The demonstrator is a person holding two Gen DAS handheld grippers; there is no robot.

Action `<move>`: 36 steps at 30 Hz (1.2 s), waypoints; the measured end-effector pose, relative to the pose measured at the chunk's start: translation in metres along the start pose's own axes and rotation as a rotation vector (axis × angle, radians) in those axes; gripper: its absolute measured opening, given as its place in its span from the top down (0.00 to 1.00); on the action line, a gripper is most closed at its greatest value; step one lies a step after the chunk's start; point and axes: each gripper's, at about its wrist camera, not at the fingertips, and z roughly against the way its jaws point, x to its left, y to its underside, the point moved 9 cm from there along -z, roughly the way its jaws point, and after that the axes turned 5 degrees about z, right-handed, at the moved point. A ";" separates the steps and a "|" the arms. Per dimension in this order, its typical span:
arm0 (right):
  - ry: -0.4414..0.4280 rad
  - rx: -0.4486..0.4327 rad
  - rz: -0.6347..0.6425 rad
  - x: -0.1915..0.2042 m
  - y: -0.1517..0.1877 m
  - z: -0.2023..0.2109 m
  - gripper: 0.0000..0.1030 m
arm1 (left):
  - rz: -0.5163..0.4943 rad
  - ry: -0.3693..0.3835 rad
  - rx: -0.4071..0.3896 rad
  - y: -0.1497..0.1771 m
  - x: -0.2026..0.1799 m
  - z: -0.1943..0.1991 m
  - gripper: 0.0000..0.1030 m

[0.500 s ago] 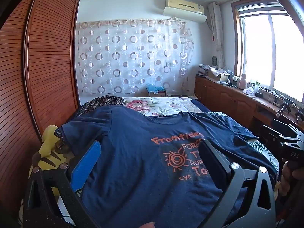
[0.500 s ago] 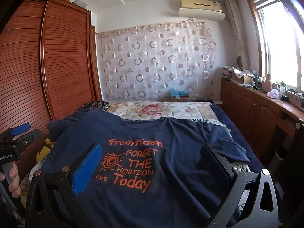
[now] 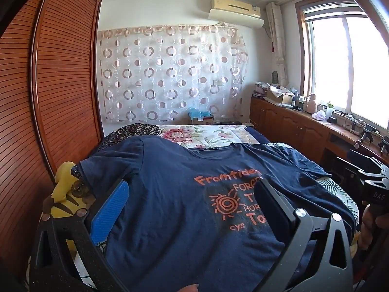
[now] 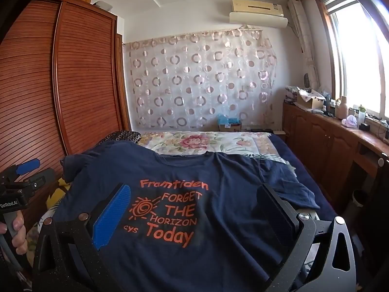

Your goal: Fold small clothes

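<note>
Left gripper [image 3: 192, 206]: jaws spread wide, nothing between the pads, tipped slightly down above the shirt's lower half.
Right gripper [image 4: 192, 209]: also wide apart and holding nothing, angled gently down over the printed chest.
Left hand [image 4: 14, 231]: wrapped round its gripper's handle at the shirt's left edge.
T-shirt [image 4: 218, 170]: navy, orange lettering, spread flat face-up on the bed, collar away.
Bed [image 4: 206, 143]: floral sheet beyond the collar.
Curtain [image 4: 201, 80]: circle-patterned, on the far wall.

Your right gripper [image 4: 192, 211] hangs with fingers [image 4: 111, 216] spread wide over the navy cotton orange-printed T-shirt [image 4: 218, 231], flat on the bed [image 4: 287, 150].
</note>
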 end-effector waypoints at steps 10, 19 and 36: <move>-0.001 0.000 0.003 0.001 0.000 0.000 0.00 | -0.004 -0.010 -0.007 -0.009 0.002 0.009 0.00; -0.002 0.001 0.004 0.002 0.000 0.000 0.00 | -0.009 -0.011 -0.008 -0.009 0.003 0.006 0.00; -0.003 0.003 0.006 0.004 0.001 0.000 0.00 | -0.015 -0.019 -0.018 -0.013 0.005 0.010 0.00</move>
